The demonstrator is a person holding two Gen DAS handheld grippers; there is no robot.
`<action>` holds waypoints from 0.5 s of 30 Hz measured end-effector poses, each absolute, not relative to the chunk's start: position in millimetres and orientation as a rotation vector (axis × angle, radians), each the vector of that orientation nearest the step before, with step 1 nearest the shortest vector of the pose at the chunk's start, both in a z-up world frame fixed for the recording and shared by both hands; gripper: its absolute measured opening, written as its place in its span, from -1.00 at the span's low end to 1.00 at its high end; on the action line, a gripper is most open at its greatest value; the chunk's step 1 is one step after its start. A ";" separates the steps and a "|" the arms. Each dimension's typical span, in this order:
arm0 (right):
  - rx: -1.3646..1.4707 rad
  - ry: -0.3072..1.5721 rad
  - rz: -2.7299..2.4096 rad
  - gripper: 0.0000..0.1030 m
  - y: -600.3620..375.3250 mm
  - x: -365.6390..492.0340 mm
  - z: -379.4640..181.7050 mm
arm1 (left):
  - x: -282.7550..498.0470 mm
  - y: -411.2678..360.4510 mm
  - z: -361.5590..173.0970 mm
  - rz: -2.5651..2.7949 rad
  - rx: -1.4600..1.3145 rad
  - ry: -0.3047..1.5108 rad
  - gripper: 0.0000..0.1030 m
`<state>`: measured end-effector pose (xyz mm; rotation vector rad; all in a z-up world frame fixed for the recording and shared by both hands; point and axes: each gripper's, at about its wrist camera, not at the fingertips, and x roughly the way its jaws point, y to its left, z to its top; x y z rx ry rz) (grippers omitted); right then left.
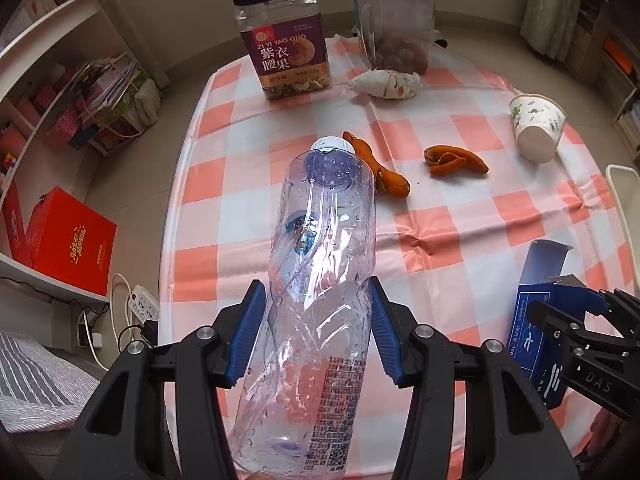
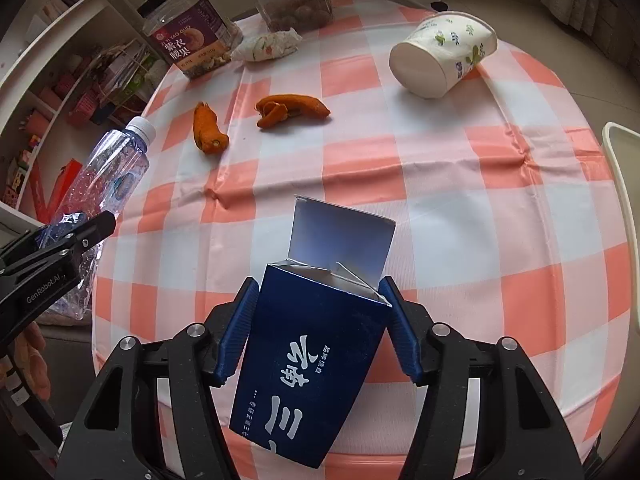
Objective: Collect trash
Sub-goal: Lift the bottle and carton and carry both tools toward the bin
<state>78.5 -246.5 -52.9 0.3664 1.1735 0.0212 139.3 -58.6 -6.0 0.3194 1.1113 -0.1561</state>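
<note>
In the left wrist view, a crumpled clear plastic water bottle (image 1: pixel 320 280) is seen clamped between the blue pads of the left gripper (image 1: pixel 318 332), its white cap pointing away over the checked orange-and-white tablecloth (image 1: pixel 460 240). Beyond the cap, two pieces of orange peel (image 1: pixel 380 168) (image 1: pixel 454 160) are laid on the cloth, near each other but apart. Farther back, a labelled cashew jar (image 1: pixel 286 36) and a clear jar with brown contents (image 1: pixel 394 24) are stood upright, with a crumpled paper wad (image 1: pixel 386 84) just in front of the second. A paper cup (image 1: pixel 538 128) is lain on its side toward the right edge. At the lower right, the right gripper (image 1: pixel 576 320) is seen against a dark blue carton (image 1: pixel 536 344). In the right wrist view, the same blue carton (image 2: pixel 316 356), its top flap open, is gripped between the pads of the right gripper (image 2: pixel 320 328) and held over the near part of the tablecloth (image 2: pixel 480 200). The paper cup (image 2: pixel 442 56) and both peels (image 2: pixel 208 130) (image 2: pixel 292 110) are spread across the cloth beyond. At the left edge, the bottle (image 2: pixel 108 176) is shown held in the left gripper (image 2: pixel 72 240), past the table's side.
</note>
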 end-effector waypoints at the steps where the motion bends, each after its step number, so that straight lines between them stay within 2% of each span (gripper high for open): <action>1: 0.357 1.144 0.023 0.13 -247.8 79.0 -45.2 | 137.6 -58.2 -1.6 -0.154 0.303 1.099 -0.01; 15: 0.281 0.762 -0.014 0.12 -274.7 76.5 52.3 | 102.1 -81.9 56.8 -0.121 0.101 0.879 0.00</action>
